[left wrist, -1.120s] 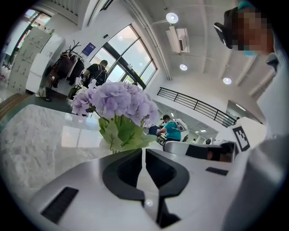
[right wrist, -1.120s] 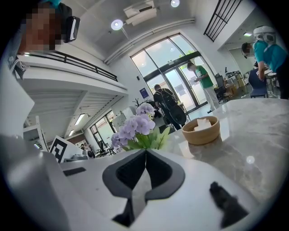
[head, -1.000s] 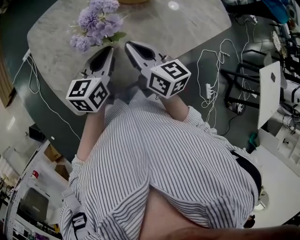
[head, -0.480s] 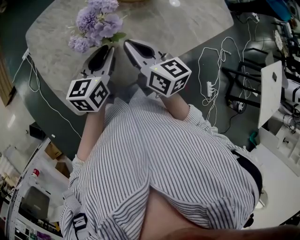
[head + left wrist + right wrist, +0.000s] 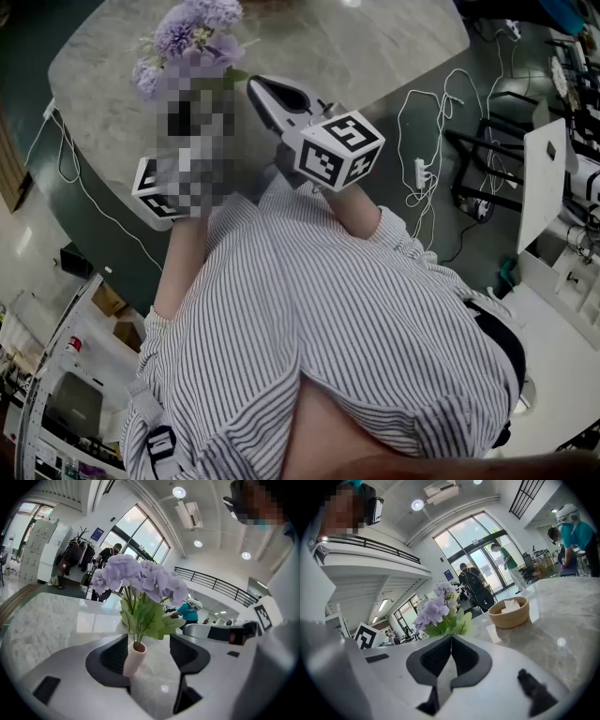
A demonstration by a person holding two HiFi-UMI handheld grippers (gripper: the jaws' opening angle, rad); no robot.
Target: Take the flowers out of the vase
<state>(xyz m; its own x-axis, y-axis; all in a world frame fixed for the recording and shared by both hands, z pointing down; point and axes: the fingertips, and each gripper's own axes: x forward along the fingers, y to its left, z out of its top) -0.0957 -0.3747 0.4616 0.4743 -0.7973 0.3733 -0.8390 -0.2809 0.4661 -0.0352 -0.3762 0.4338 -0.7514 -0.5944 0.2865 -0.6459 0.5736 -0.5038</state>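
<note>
From the head view, the flowers [image 5: 192, 28] are seen at the far left of the table [image 5: 375, 56], with the right gripper [image 5: 258, 89] held just beside them. The left gripper is mostly blotted out there, and only a corner of its cube [image 5: 148, 190] is shown. In the left gripper view, the left gripper [image 5: 149, 649] is shown with its jaws spread wide and nothing clasped. The vase [image 5: 134, 659] is framed upright in the gap between them, nearer the jaw at the picture's left. Whether it is touched cannot be told. The flowers [image 5: 140, 578] are still seated in its neck. In the right gripper view, the right gripper [image 5: 451, 653] is shown pinched together on nothing. The flowers [image 5: 440, 613] are seen beyond its tips, and a bowl [image 5: 509, 613] is set farther back on the table [image 5: 572, 616]. The task is judged barely begun: the vase is only bracketed, no stem is held, and the gripping and lifting out are all left to be done. Against the frame of a second ago, little is changed. The right gripper is found in much the same place, and the flowers are seen slightly higher in the picture.
</note>
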